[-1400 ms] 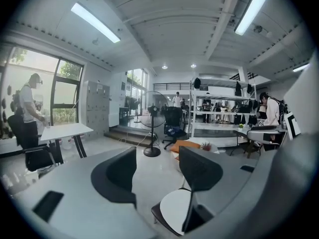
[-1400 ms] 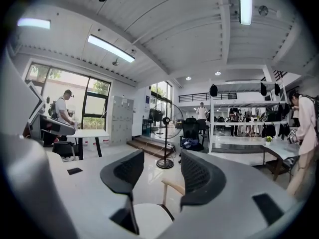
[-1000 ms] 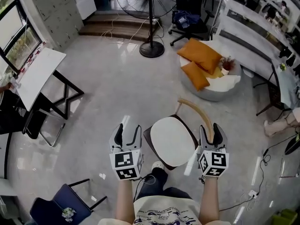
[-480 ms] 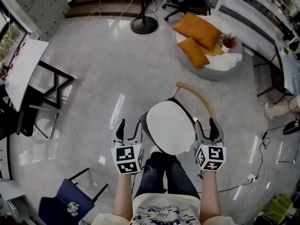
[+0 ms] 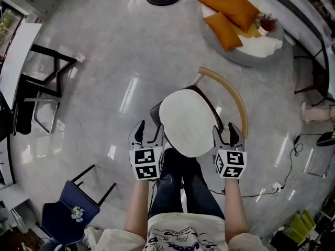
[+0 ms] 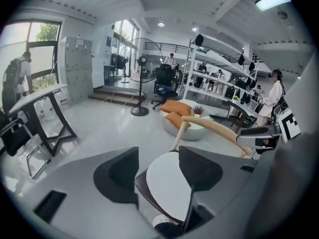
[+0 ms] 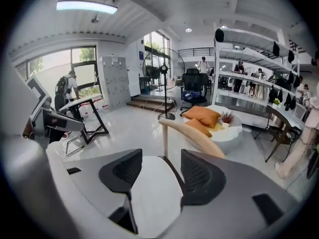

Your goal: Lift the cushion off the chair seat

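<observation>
The white oval cushion (image 5: pixel 187 122) lies flat on the seat of the chair (image 5: pixel 238 99). We hold the left hand-held gripper (image 5: pixel 147 133) just beside the cushion's left edge, its jaws released and gripping nothing. The right hand-held gripper (image 5: pixel 225 132) sits at the right edge, its jaws opening and its pads clear of the cushion. Farther off, a round floor bed (image 5: pixel 238 57) holds two orange pillows (image 5: pixel 236 7).

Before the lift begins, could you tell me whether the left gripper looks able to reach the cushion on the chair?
Probably yes. The left gripper hangs open beside the left edge of the cushion, with nothing between them; the chair's wooden backrest curves round the far right side.
</observation>
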`<state>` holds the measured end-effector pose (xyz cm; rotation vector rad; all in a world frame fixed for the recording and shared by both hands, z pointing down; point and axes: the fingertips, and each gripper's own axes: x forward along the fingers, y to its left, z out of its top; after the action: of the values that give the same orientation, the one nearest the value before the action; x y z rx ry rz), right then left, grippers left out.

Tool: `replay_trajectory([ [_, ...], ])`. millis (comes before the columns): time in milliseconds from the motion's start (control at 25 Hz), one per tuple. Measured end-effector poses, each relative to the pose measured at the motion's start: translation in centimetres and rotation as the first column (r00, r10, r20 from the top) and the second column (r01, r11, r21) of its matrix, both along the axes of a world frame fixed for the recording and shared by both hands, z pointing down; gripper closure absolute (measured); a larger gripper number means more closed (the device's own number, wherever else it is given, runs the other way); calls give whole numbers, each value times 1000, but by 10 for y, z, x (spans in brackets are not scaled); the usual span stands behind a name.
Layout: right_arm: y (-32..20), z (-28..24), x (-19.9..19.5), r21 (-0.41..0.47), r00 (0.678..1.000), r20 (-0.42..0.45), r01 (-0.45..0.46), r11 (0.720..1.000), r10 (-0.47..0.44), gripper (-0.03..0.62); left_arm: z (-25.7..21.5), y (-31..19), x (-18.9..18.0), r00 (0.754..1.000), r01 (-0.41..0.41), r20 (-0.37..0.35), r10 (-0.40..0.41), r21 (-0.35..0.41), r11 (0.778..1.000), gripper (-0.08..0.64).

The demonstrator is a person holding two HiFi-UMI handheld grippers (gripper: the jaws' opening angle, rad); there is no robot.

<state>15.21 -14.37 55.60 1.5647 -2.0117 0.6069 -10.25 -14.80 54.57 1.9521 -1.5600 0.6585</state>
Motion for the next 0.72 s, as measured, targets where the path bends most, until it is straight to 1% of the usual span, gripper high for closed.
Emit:
replay_trajectory([
  [240, -4, 87, 5, -108, 999, -18, 50, 993, -52, 338, 87, 7, 23, 1000, 5, -21, -8, -113, 994, 299],
  [400, -4, 144, 7, -170, 997, -33, 69, 983, -76, 339, 147, 13, 31, 999, 10, -32, -16, -188, 982, 299],
  [600, -5, 217, 12, -240, 995, -40, 76, 968, -88, 344, 216, 14, 32, 999, 27, -23, -34, -252, 967, 299],
  [720, -4, 254, 17, -274, 994, -50, 76, 959, -93, 344, 255, 16, 37, 1000, 12, -16, -17, -289, 957, 299],
])
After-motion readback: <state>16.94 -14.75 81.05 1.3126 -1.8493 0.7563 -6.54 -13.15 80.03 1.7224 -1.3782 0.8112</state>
